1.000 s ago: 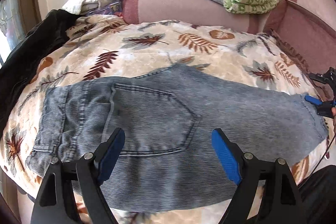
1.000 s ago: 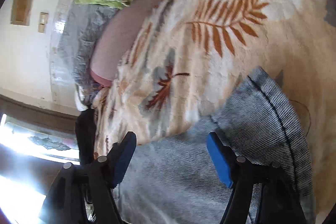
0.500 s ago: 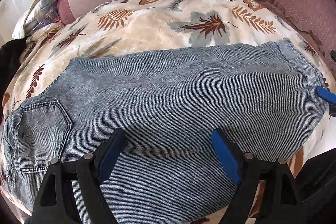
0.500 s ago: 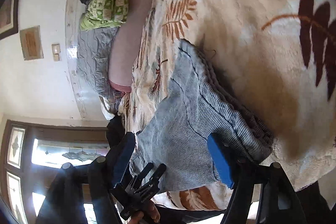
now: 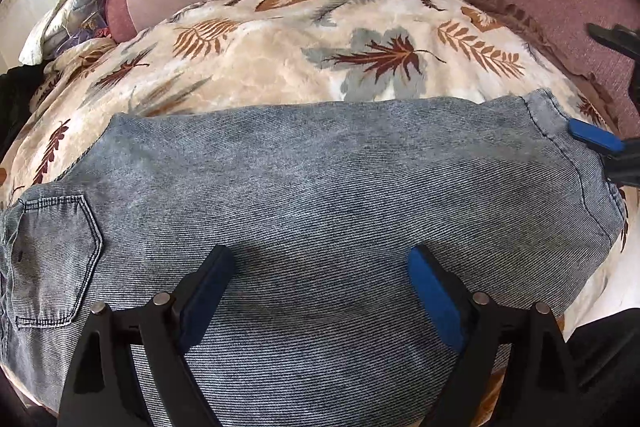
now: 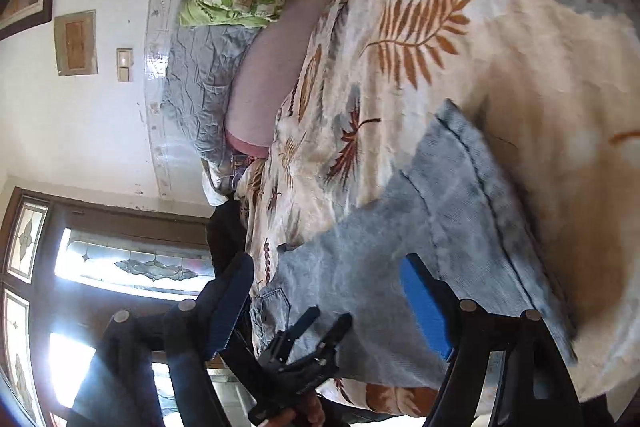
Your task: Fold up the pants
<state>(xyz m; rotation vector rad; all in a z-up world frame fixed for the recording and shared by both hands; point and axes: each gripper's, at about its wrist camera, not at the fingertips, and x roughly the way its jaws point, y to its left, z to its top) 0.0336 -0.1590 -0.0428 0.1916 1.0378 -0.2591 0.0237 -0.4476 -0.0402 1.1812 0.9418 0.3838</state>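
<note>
With both my left gripper point(image 5: 316, 291) and right gripper point(image 6: 328, 303) gaping wide and empty over the faded blue denim pants point(image 5: 320, 195), flat on the leaf-print bed blanket point(image 5: 280, 67), a single-layer pinch could skew the fold.

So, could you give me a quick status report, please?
Left gripper open over the jeans. Right gripper open at the leg hem. Jeans flat on leaf blanket; nothing obstructing.

No legible text anywhere.
</note>
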